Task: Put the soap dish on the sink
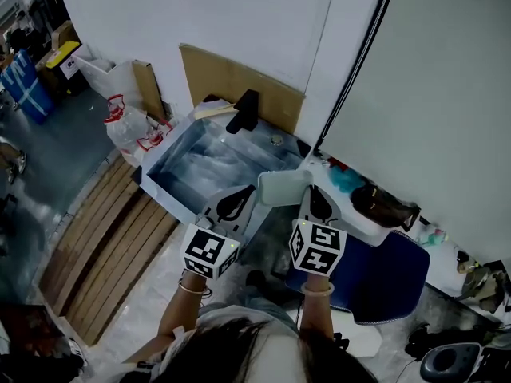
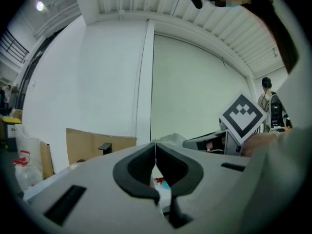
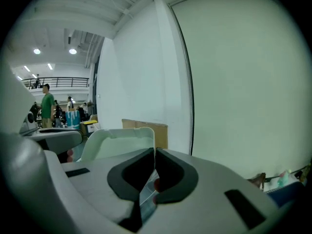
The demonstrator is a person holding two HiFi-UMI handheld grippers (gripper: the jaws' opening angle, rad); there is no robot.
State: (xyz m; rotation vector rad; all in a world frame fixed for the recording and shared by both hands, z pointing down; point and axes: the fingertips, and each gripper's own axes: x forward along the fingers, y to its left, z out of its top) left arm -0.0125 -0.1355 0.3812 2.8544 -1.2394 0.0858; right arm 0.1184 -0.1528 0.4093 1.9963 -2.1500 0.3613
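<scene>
A pale green soap dish (image 1: 283, 187) hangs in the air over the near right corner of the sink (image 1: 197, 163). My right gripper (image 1: 307, 188) is shut on the dish's right edge. In the right gripper view the dish (image 3: 119, 139) stands out to the left of the closed jaws, its thin rim pinched between them at my right gripper (image 3: 154, 152). My left gripper (image 1: 242, 195) hovers just left of the dish above the sink's front rim. It is shut with nothing in it, and its pads meet in the left gripper view at my left gripper (image 2: 155, 151).
A black faucet (image 1: 243, 110) stands at the sink's back edge, with a cardboard sheet (image 1: 239, 82) against the wall behind. Right of the sink a white ledge (image 1: 361, 223) carries a teal item and a dark object. Wooden slats (image 1: 104, 254) lie left, a blue pad (image 1: 383, 274) right.
</scene>
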